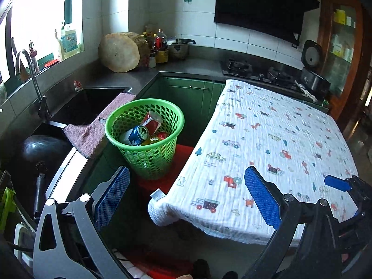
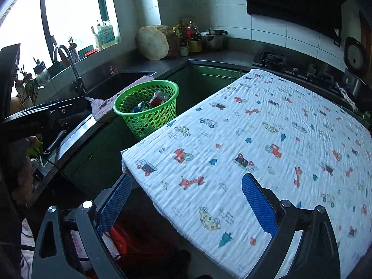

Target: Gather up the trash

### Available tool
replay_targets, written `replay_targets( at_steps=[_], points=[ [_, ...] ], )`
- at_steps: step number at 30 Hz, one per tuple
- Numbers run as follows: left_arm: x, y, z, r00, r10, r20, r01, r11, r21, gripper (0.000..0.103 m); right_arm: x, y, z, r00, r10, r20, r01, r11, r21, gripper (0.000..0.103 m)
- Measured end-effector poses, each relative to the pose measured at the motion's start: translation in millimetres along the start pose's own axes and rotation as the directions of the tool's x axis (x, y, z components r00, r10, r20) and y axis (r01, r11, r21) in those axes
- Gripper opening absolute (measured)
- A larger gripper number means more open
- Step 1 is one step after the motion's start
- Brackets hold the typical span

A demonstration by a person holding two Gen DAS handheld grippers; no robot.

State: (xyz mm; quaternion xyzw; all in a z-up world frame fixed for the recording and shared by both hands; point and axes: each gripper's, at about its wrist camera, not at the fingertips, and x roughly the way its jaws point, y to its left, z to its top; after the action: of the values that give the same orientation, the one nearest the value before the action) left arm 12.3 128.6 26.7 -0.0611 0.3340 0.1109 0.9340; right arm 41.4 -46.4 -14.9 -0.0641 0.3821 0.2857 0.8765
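Observation:
A green perforated basket stands on a red stool between the counter and the table. It holds a blue can, a red can and other wrappers. It also shows in the right wrist view. My left gripper is open and empty, hanging near the table's left front corner, short of the basket. My right gripper is open and empty over the table's front left edge. The right gripper's blue tip shows at the right of the left wrist view.
A table with a white printed cloth fills the right side. A sink with a faucet and a pink towel lies left. A stove, a rice cooker, a chopping block and bottles stand on the counter.

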Motion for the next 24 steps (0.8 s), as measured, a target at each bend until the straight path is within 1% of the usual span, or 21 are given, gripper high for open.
replay_targets(
  at_steps=[4,9,16,24],
  points=[
    [-4,-13,-12,1.000,-0.004,0.001,0.004,1.000,0.019,0.098,-8,-7,-11,1.000,-0.017,-0.006,0.017,0.999,0.040,0.093],
    [2,-29,-23,0.999,-0.028,-0.029,0.029,0.999,0.024,0.098,-17,-14,-18,0.998,-0.064,-0.009,0.065,0.997,0.046,0.093],
    [8,-43,-25,0.997,-0.060,-0.040,0.061,0.998,0.024,0.098,-26,-31,-24,0.993,-0.114,-0.012,0.115,0.990,0.087,0.093],
    [9,-60,-28,0.997,-0.064,-0.043,0.067,0.996,0.058,0.098,-32,-47,-29,0.990,-0.138,-0.013,0.138,0.982,0.131,0.094]
  ],
)
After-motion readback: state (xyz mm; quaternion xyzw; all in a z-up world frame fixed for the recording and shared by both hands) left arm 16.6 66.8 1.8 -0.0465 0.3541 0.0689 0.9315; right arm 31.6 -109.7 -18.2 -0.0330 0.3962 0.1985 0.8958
